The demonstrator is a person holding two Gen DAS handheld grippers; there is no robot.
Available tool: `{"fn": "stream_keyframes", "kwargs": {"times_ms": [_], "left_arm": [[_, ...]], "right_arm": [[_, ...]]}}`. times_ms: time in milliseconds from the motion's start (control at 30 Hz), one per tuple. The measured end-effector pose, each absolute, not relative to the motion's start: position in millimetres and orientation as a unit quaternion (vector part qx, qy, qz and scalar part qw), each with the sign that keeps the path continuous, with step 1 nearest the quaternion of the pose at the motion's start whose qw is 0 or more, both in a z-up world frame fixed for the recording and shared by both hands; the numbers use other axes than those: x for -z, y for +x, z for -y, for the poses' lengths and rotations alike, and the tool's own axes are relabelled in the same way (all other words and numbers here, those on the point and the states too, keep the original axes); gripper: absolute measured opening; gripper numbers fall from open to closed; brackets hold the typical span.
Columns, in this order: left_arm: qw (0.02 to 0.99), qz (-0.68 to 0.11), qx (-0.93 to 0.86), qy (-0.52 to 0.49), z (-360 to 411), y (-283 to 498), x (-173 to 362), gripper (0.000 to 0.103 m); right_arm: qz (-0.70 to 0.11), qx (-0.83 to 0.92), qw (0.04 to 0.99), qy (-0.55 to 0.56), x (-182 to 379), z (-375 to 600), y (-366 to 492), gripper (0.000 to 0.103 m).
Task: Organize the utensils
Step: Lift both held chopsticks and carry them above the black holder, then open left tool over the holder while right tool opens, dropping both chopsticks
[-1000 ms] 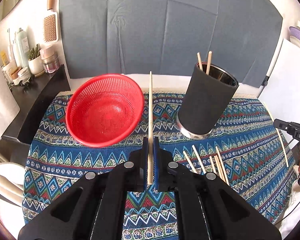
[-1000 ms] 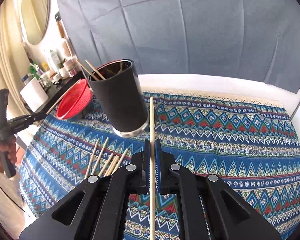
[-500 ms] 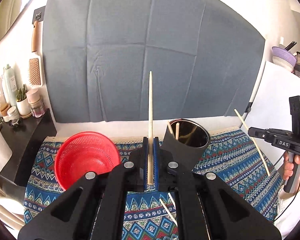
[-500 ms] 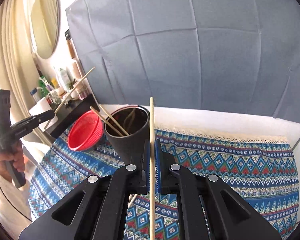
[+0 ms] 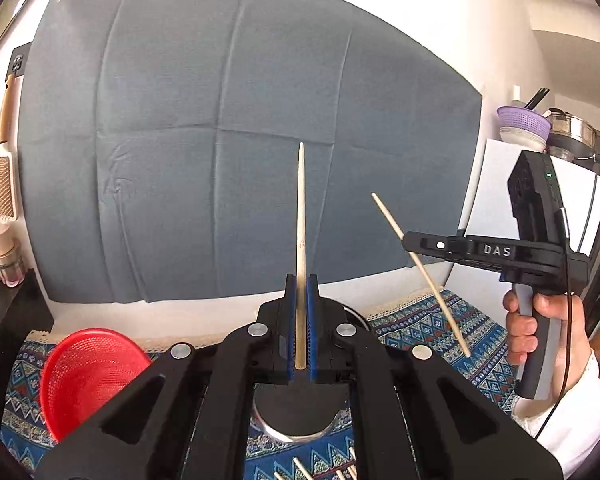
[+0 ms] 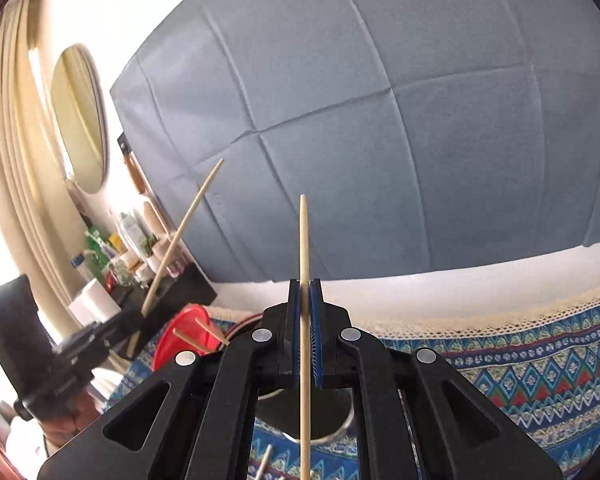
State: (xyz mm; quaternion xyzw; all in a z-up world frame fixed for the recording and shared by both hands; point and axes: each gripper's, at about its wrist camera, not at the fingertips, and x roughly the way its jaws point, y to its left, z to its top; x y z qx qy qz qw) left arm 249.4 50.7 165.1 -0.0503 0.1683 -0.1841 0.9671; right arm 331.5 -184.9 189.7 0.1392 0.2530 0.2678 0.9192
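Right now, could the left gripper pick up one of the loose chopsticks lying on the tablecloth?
Probably not: the left gripper is shut on a chopstick and raised above the black cup; the loose chopsticks lie below.

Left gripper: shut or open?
Shut. The left gripper has its blue jaws clamped on a chopstick that points up from them.

Black cup mostly hidden behind left gripper; its rim barely shows. Loose chopsticks below the cup cut off by frame edge. Left gripper blurred in right wrist view.
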Motion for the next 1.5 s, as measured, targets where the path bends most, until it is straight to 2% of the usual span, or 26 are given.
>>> {"fn": "stream_keyframes", "kwargs": {"times_ms": [367,700,1000,1500], "left_arm": [[0.959,-0.114,0.230,-0.121,-44.1,279.4,-120.1,0.005],[0.974,-0.022,0.217,-0.064,-19.2,271.9,-97.5,0.005],[0.976,-0.036,0.212,-0.021,-3.5,273.8,-80.5,0.005],[0.977,-0.071,0.198,-0.022,-8.8,259.9,-83.3,0.006]], "right_arm": [[-0.161,-0.293,0.912,0.239,-176.8,173.9,365.6,0.005],[-0.101,-0.289,0.917,0.257,-161.5,160.0,375.5,0.005],[-0.117,-0.286,0.920,0.239,-141.6,155.6,375.4,0.005],[-0.135,-0.302,0.918,0.219,-132.8,148.9,351.7,0.005]]}}
